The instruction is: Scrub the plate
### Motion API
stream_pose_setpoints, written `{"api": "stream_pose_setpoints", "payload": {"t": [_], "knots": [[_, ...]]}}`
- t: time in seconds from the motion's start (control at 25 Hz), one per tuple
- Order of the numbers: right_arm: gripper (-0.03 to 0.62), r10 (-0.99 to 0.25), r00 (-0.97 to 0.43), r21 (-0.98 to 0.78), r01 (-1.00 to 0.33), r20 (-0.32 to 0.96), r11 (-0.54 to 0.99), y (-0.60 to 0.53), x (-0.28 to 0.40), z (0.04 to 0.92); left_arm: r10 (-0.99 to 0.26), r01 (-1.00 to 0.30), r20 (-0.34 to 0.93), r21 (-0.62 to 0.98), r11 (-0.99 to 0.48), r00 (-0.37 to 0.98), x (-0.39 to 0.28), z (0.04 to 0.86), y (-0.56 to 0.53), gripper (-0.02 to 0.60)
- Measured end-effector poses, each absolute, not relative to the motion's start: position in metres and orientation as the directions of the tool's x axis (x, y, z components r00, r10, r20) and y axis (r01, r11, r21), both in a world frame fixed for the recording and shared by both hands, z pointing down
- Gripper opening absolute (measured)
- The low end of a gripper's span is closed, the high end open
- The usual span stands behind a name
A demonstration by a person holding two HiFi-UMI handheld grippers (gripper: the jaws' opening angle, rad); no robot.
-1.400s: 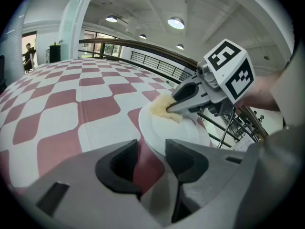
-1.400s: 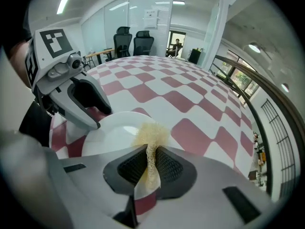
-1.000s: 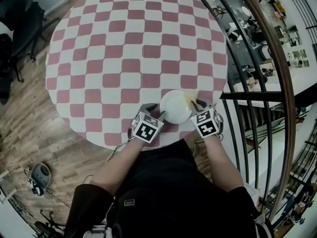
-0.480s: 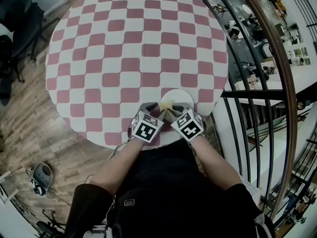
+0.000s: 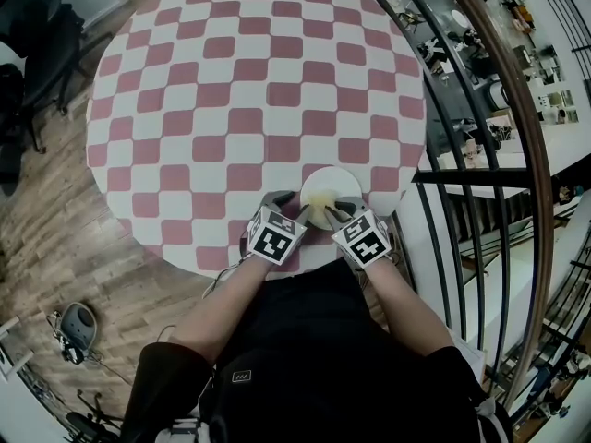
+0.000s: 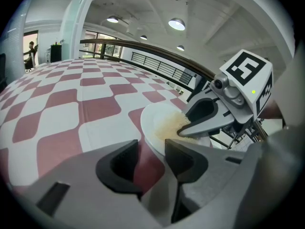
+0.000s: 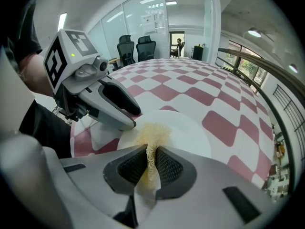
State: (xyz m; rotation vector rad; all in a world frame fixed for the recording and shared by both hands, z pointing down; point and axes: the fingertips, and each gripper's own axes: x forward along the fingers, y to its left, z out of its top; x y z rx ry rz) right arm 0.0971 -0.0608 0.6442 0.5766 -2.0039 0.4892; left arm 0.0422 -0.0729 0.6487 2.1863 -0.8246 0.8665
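I had the right tongs clamped tight on a yellow mesh scourer. It stuck out ahead of the jaws and lay on the white plate. How far it ran back into the grip I could not see, because the jaw bodies covered it.

The left tongs stood with a narrow gap and nothing pinched in it, and the red-and-white tablecloth showed through. The plate sat just ahead and to the right of those jaws, its near rim passing under the right-hand finger. I could not make out whether that finger actually touched the rim. From that side the right tongs covered the far part of the plate and most of the scourer.

In the head view the plate lay between and just beyond the two tongs, near the edge of the tablecloth. The left tongs and right tongs hid its near rim, and their marker cubes covered much of the jaws. The scourer showed only as a yellowish smear. From the right tongs' camera, the left tongs came in from the left with their tips at the plate's rim.
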Motion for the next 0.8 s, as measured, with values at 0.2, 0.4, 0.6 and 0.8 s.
{"api": "stream_pose_setpoints", "payload": {"t": [0.2, 0.4, 0.6, 0.8], "knots": [[0.055, -0.233, -0.413, -0.094, -0.635, 0.88, 0.767, -0.061, 0.12, 0.645, -0.31, -0.731, 0.745, 0.33, -0.597, 0.59, 0.042, 0.648, -0.072, 0.178], [0.055, -0.269, -0.357, -0.044, -0.669, 0.894, 0.742, -0.066, 0.143, 0.641, -0.321, -0.729, 0.755, 0.288, -0.621, 0.572, 0.042, 0.648, -0.075, 0.178], [0.055, -0.31, -0.27, 0.027, -0.713, 0.912, 0.7, -0.064, 0.174, 0.64, -0.288, -0.729, 0.777, 0.296, -0.617, 0.56, 0.043, 0.65, -0.072, 0.178], [0.054, -0.351, -0.233, 0.053, -0.763, 0.907, 0.644, -0.064, 0.2, 0.623, -0.311, -0.719, 0.786, 0.228, -0.657, 0.534, 0.038, 0.636, -0.082, 0.177]]}}
